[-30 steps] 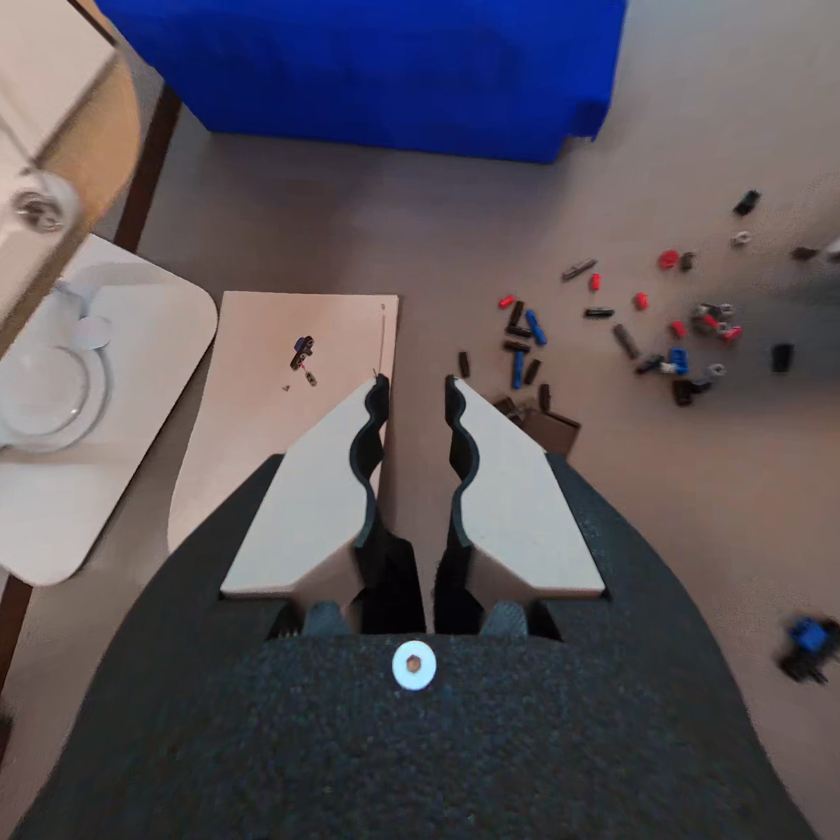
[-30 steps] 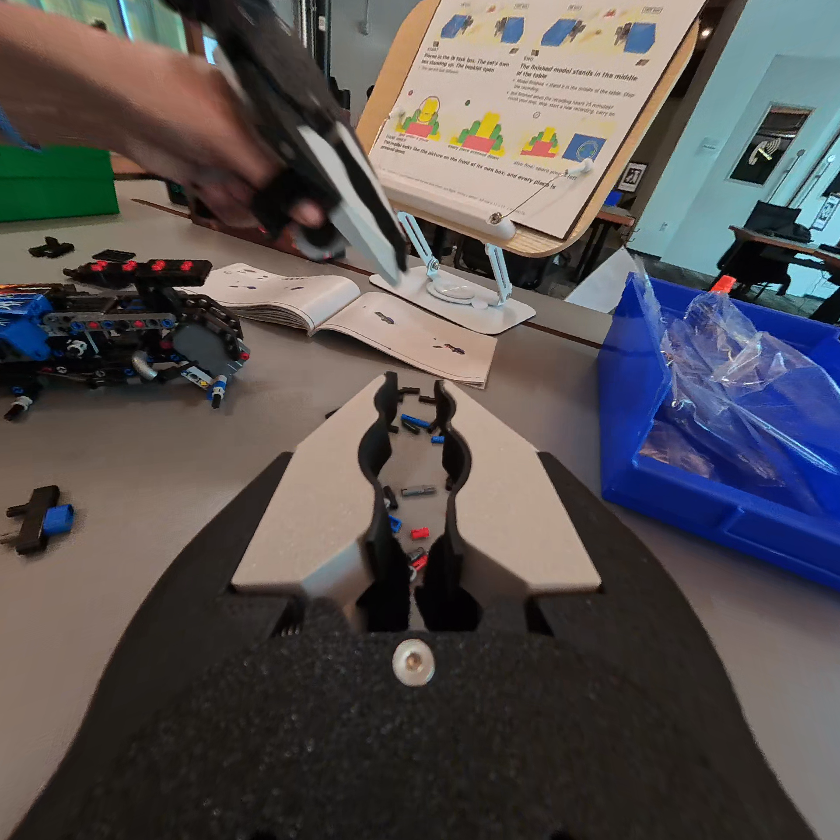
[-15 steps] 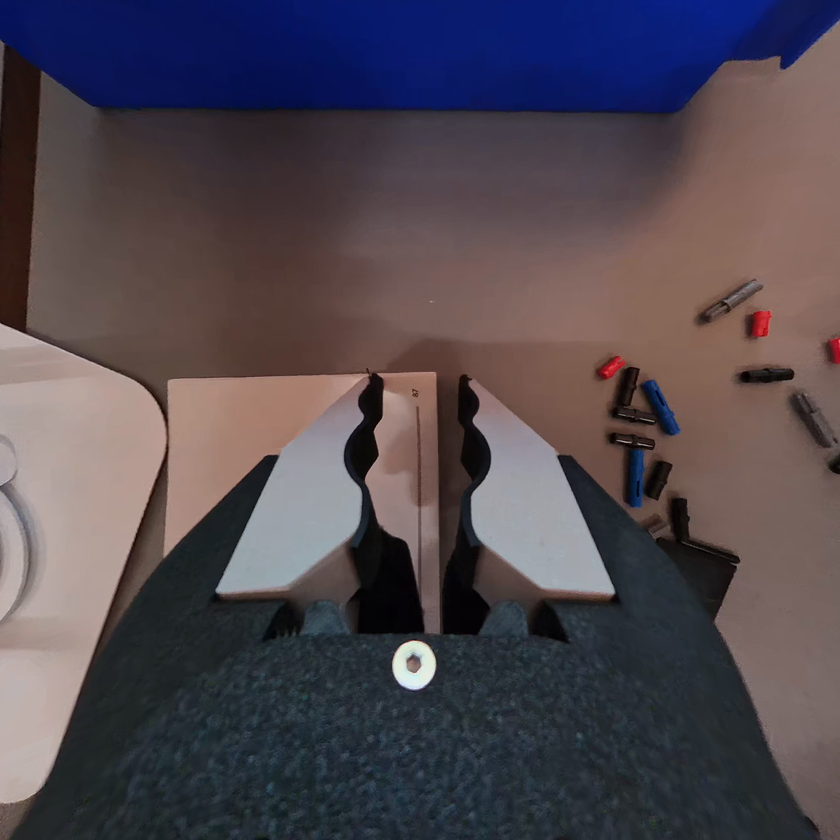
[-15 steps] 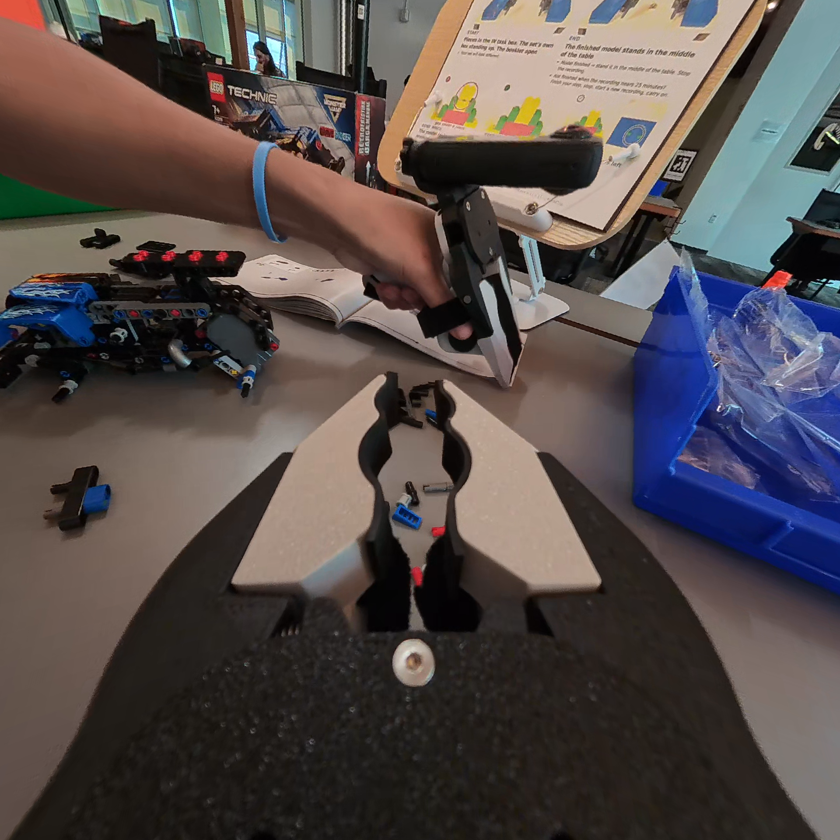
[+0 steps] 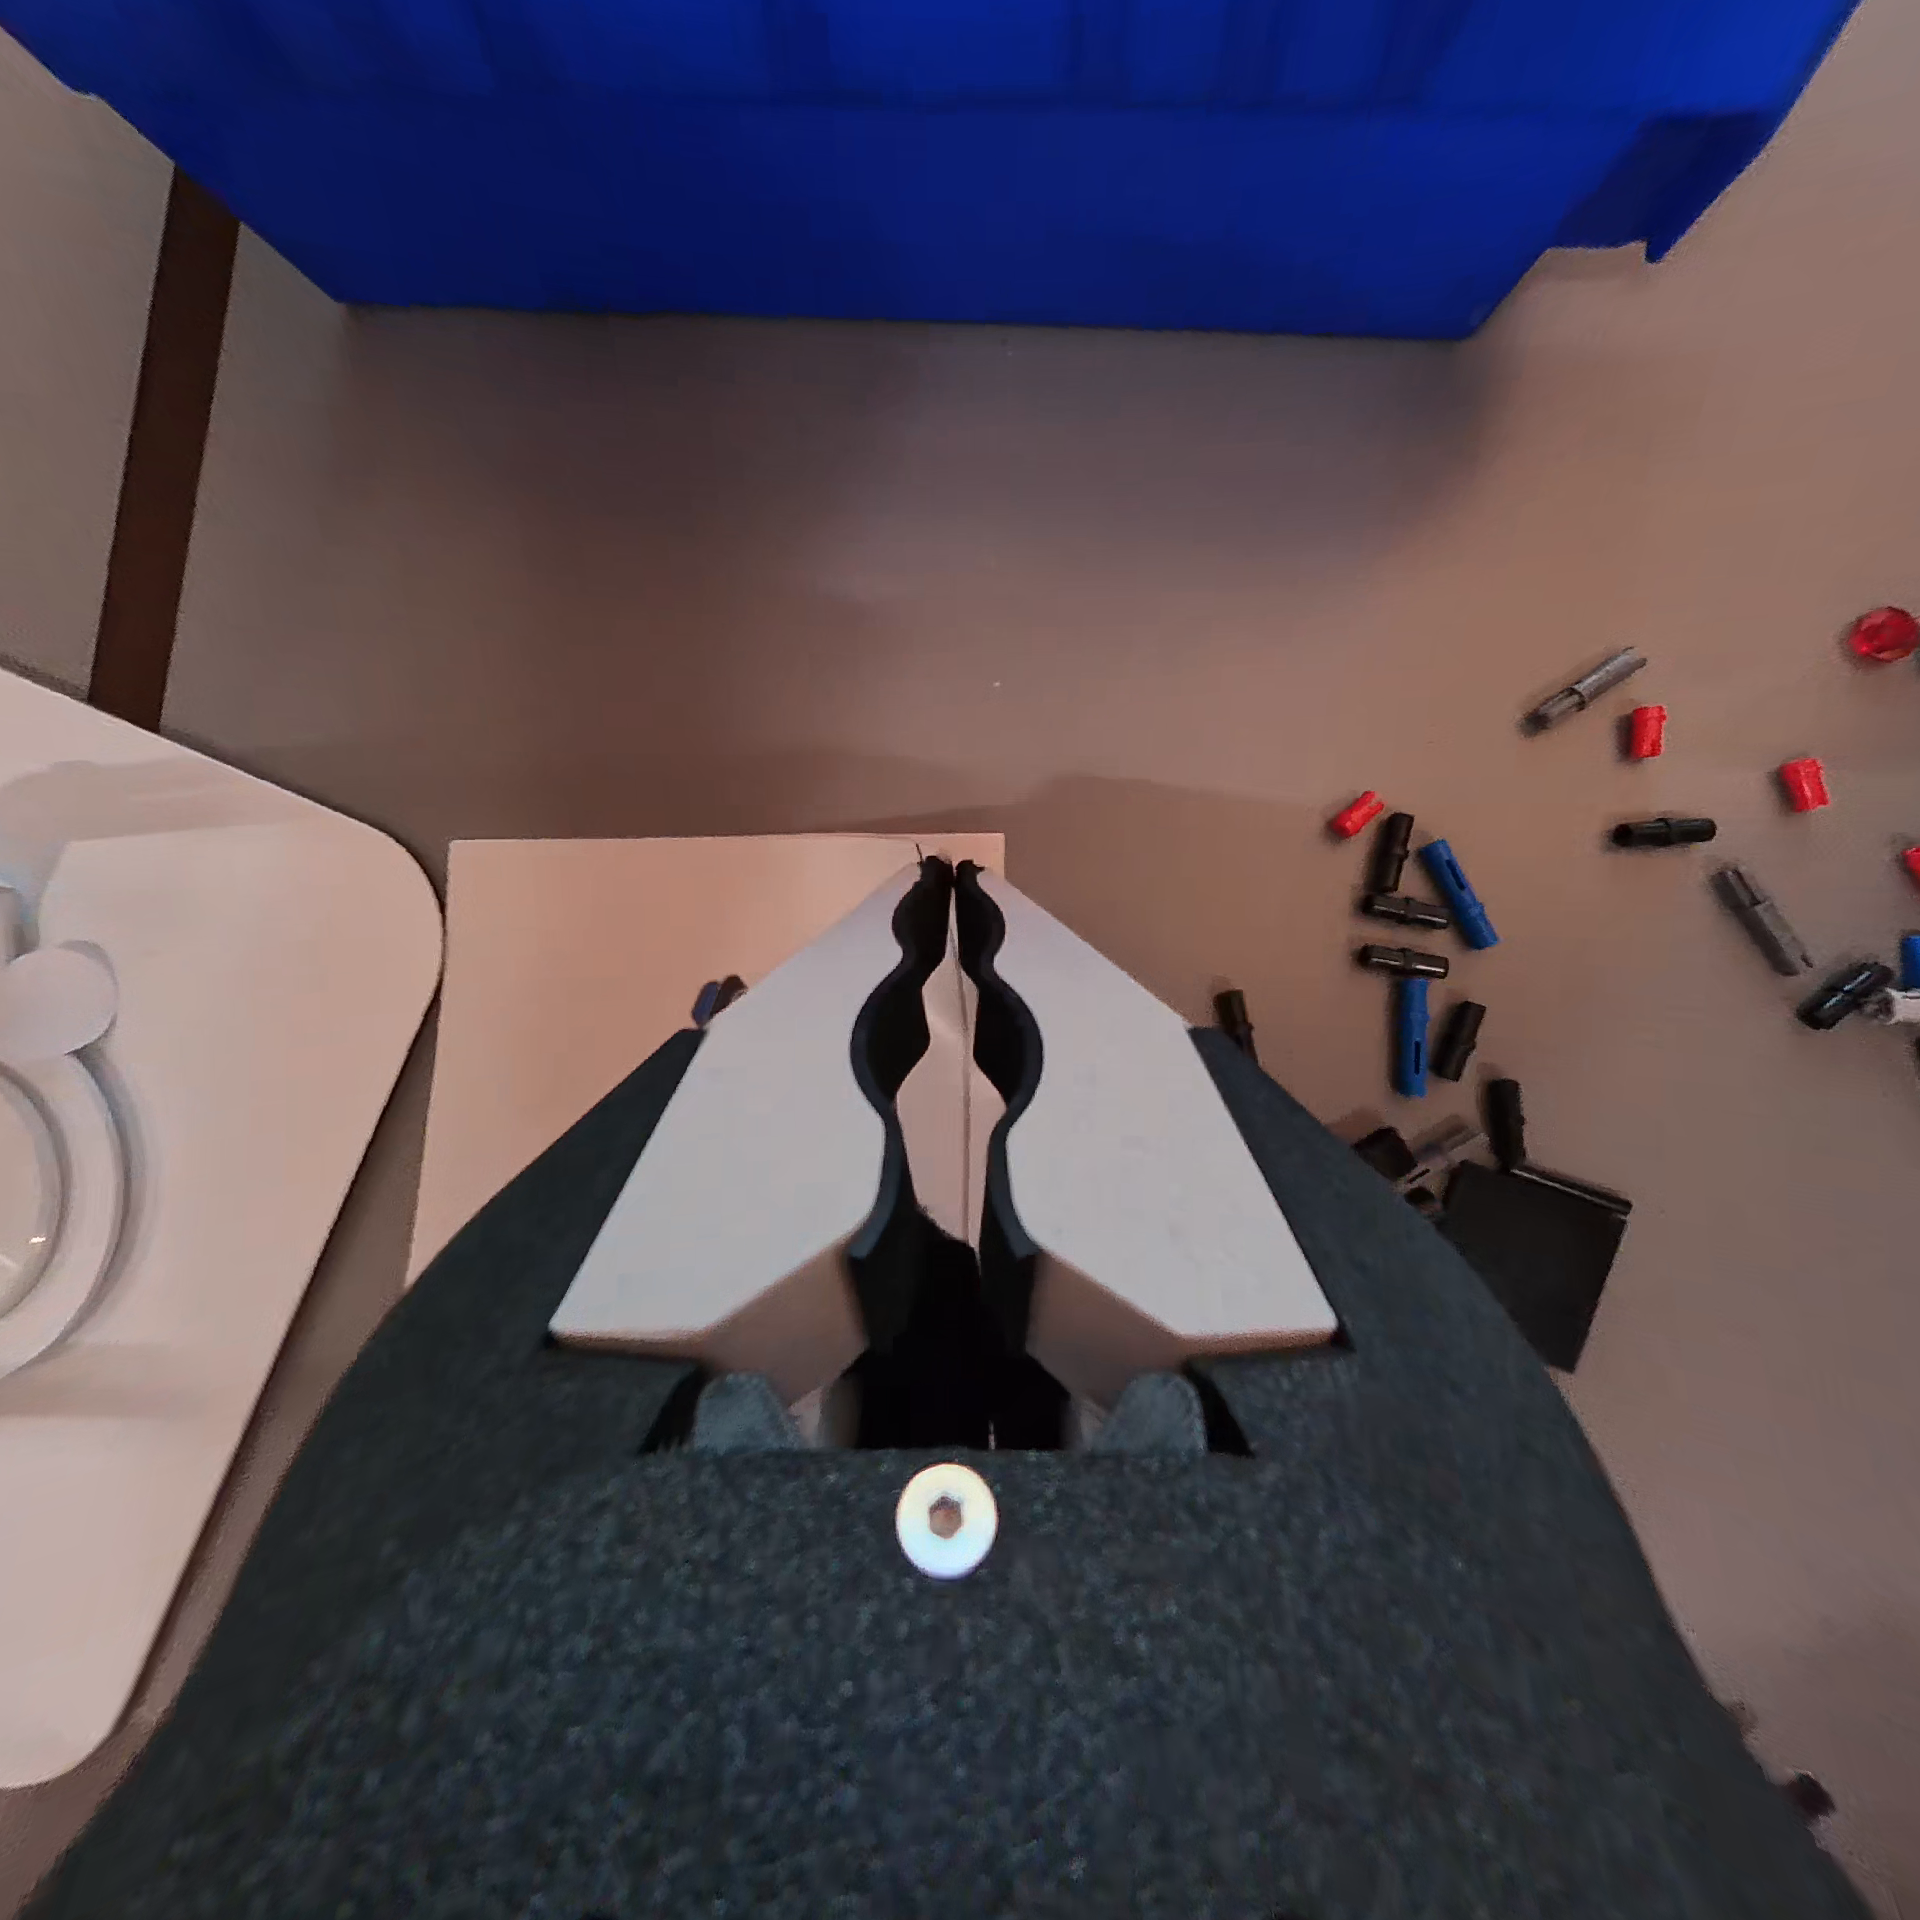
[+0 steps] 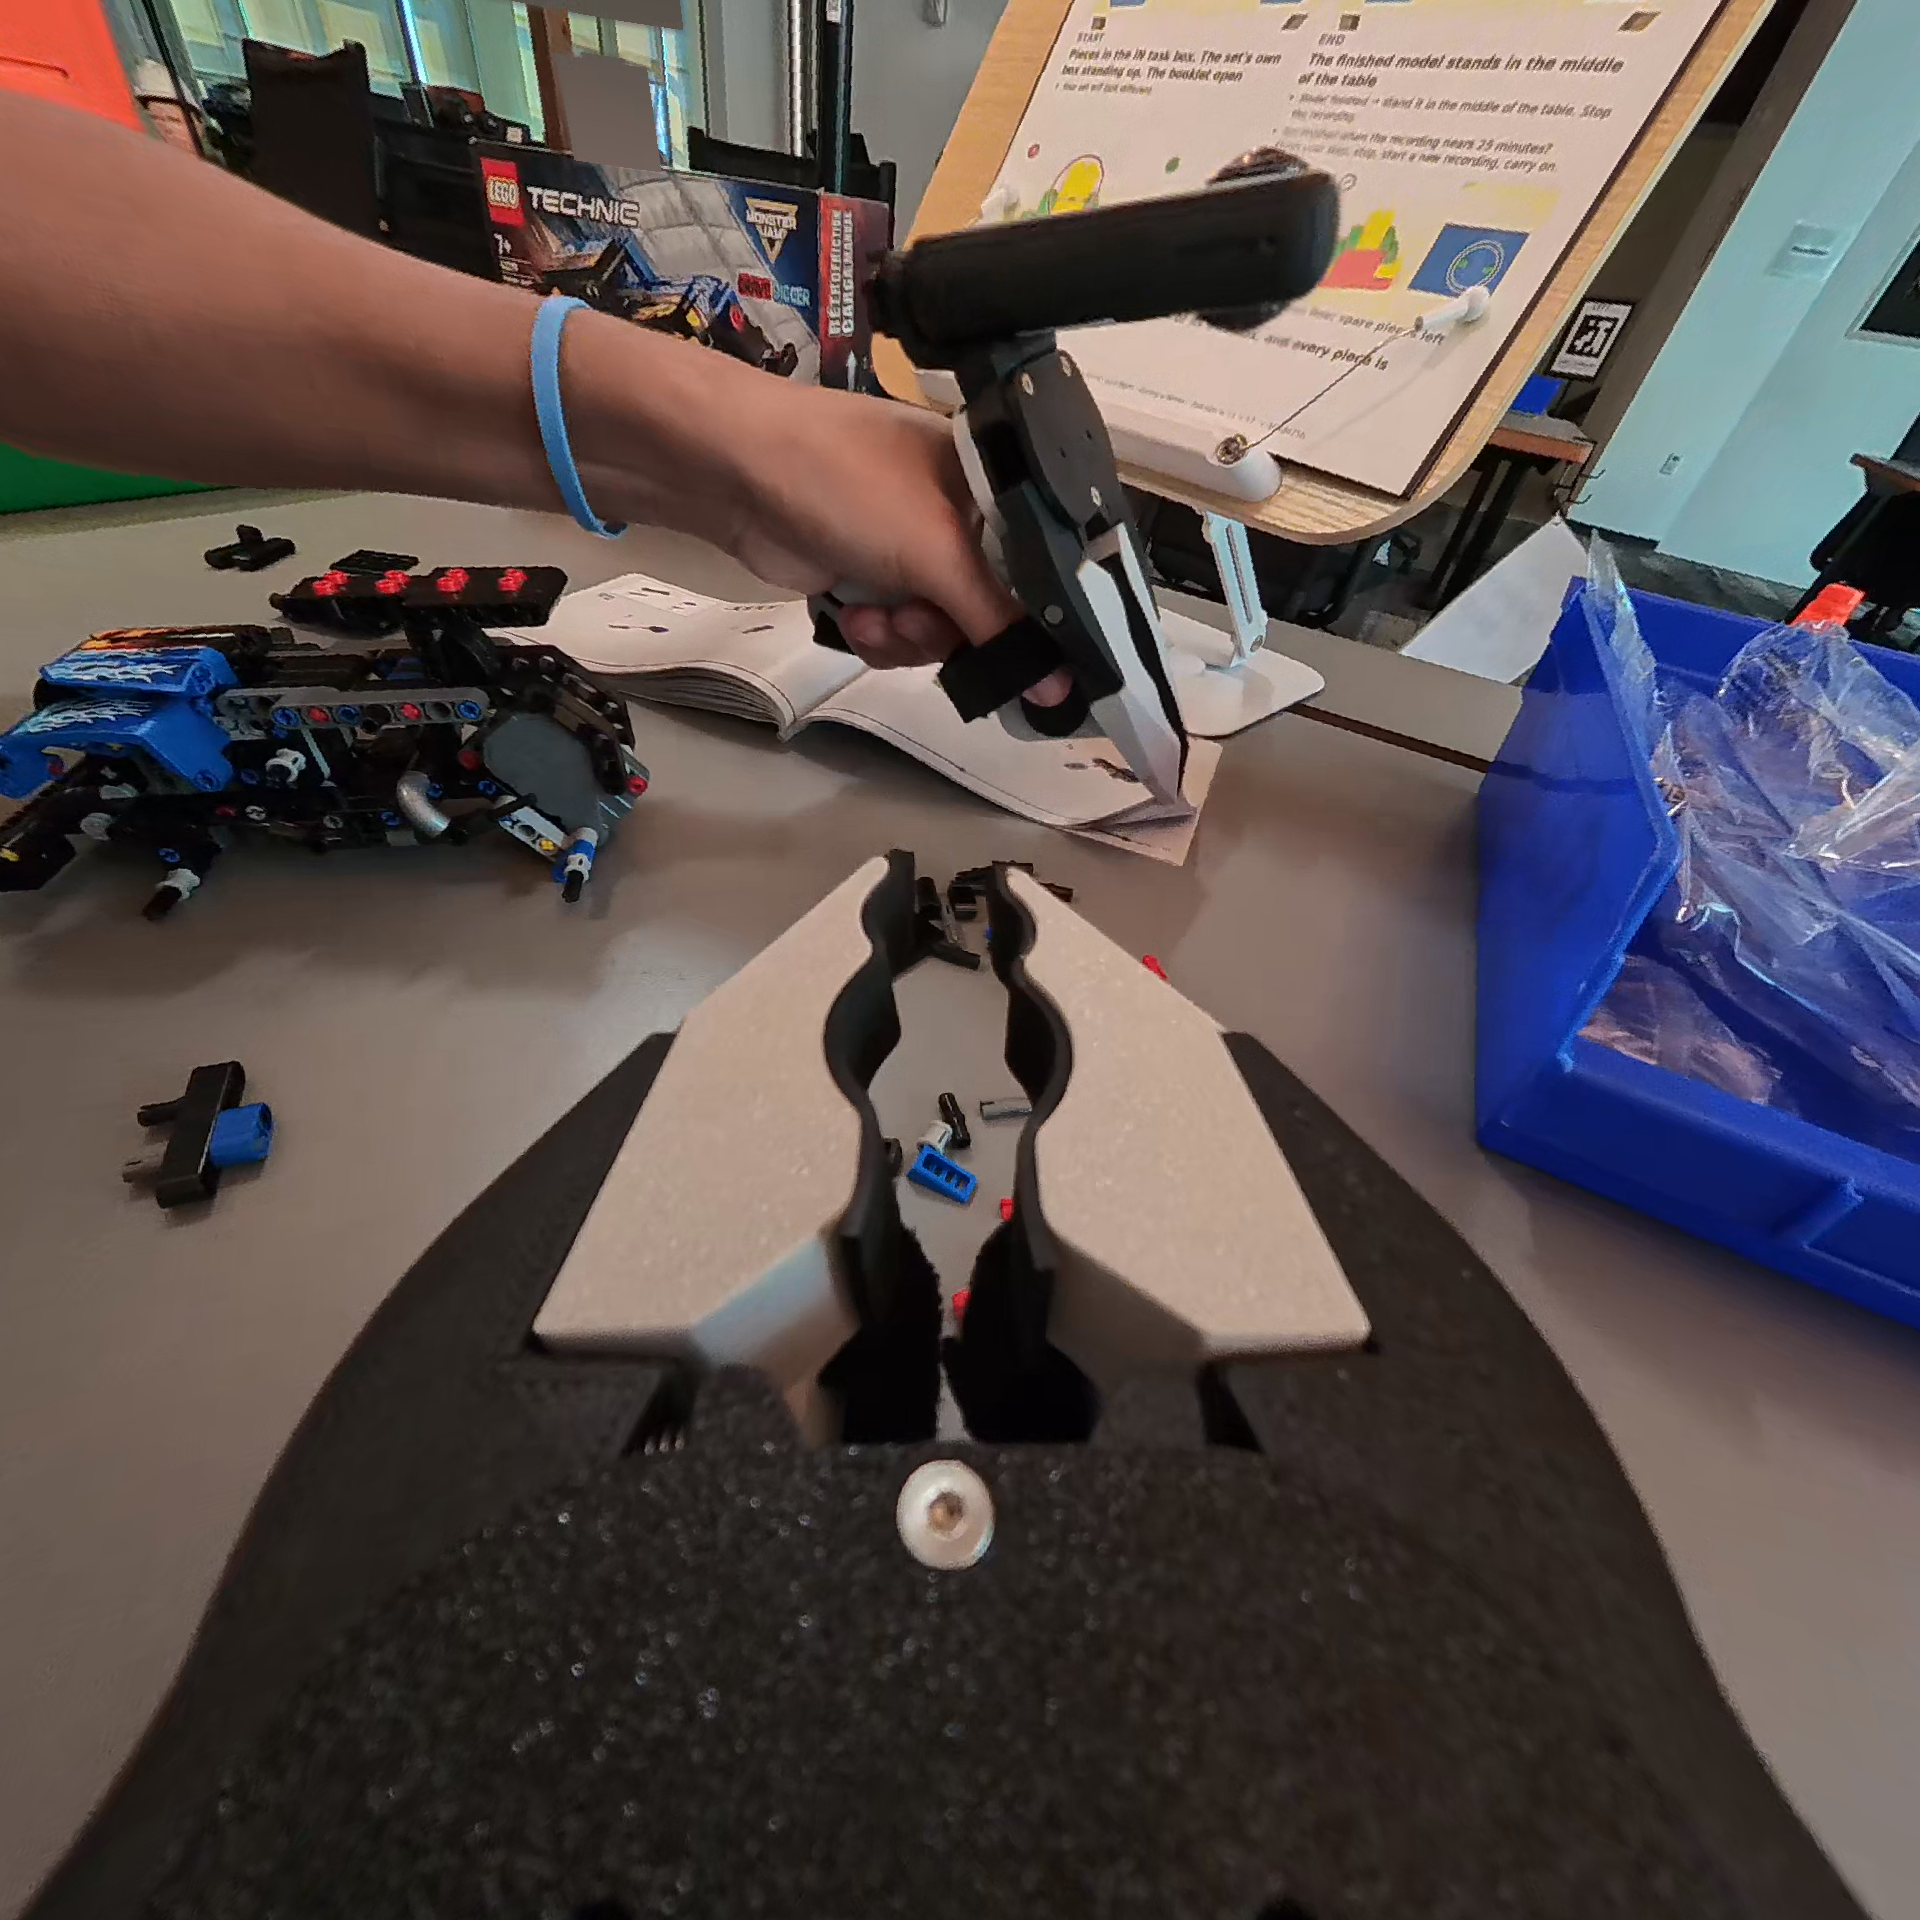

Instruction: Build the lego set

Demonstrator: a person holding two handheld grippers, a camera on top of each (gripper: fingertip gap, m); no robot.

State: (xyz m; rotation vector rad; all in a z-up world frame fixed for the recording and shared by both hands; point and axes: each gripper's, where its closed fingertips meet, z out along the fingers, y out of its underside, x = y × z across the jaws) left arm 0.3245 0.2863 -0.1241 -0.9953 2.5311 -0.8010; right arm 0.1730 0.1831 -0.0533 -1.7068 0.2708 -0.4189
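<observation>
One part-built lego truck [image 6: 312,748], blue panels on black studded beams, lies on grey table [image 6: 416,1039] w/ loose pins [image 5: 1423,935] scattered nearby. Left gripper [image 5: 953,871] tips pressed together, pinching corner of paper booklet [image 5: 623,935]. Right gripper [image 6: 948,883] jaws spread, wavy black pads, nothing between. Glossy blue plastic bin [image 6: 1662,1091] to the right.

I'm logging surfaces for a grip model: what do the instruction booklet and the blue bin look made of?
Instruction booklet: paper, matte white; thin stacked page edges, lying open. Blue bin: seemingly rigid moulded plastic, smooth with slight sheen on its wall; crinkled clear bags inside.
</observation>
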